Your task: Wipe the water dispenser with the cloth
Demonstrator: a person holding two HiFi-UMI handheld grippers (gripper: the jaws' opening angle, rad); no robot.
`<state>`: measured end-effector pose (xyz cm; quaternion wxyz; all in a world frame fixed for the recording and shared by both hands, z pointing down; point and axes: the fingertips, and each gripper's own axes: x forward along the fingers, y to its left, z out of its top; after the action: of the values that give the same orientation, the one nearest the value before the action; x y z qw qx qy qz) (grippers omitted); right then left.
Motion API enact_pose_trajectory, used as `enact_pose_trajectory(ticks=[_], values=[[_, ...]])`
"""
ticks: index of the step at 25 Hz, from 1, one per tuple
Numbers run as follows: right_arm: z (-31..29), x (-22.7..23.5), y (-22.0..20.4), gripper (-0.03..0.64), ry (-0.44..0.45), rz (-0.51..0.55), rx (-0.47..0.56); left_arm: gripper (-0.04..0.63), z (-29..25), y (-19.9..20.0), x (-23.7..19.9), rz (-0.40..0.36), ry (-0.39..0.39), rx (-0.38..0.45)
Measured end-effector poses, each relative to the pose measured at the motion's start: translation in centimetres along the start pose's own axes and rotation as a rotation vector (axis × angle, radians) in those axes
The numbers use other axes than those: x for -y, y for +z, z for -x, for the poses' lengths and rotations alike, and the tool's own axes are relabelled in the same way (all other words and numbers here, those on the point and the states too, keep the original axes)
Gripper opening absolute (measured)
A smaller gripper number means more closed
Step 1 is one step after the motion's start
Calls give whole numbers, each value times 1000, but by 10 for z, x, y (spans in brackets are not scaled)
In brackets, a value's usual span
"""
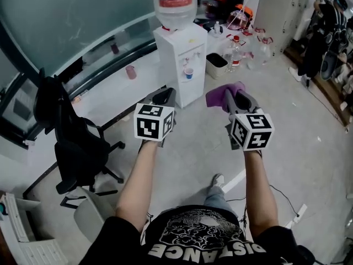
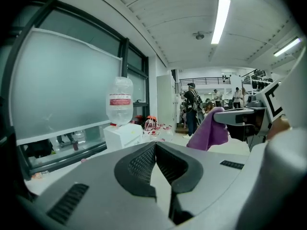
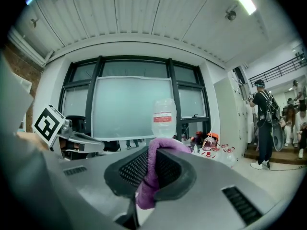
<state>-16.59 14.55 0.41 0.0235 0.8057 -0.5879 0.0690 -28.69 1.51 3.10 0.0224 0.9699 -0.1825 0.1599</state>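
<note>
The white water dispenser (image 1: 181, 59) stands on the floor ahead, with a clear bottle (image 1: 174, 3) on top and a small cup (image 1: 188, 73) in its tap recess. My right gripper (image 1: 230, 96) is shut on a purple cloth (image 1: 223, 94), held in the air a short way right of the dispenser. In the right gripper view the cloth (image 3: 152, 172) is pinched between the pads, and the bottle (image 3: 164, 118) rises behind it. My left gripper (image 1: 164, 97) is shut with nothing in it, just in front of the dispenser's base. The left gripper view shows the dispenser (image 2: 123, 132) and the cloth (image 2: 210, 129).
A black office chair (image 1: 71, 142) stands at the left. A low ledge (image 1: 102, 81) runs under the frosted window. A bin (image 1: 217, 65) and several bottles (image 1: 236, 53) sit right of the dispenser. A cable (image 1: 278, 194) lies on the floor. People (image 2: 193, 107) stand far off.
</note>
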Motion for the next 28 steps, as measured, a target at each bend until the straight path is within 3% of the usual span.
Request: enact_pose_trajectory(ticks=[8, 13, 20, 28], values=[[-84, 88, 9, 32, 134, 3, -28, 26, -103, 30, 2, 73, 118, -30], [-120, 121, 6, 32, 205, -26, -51, 26, -141, 40, 8, 74, 173, -57], [-159, 129, 7, 32, 305, -44, -57, 26, -162, 45, -3, 77, 254, -64], [-217, 99, 2, 32, 404, -79, -75, 26, -180, 40, -32, 90, 292, -72]])
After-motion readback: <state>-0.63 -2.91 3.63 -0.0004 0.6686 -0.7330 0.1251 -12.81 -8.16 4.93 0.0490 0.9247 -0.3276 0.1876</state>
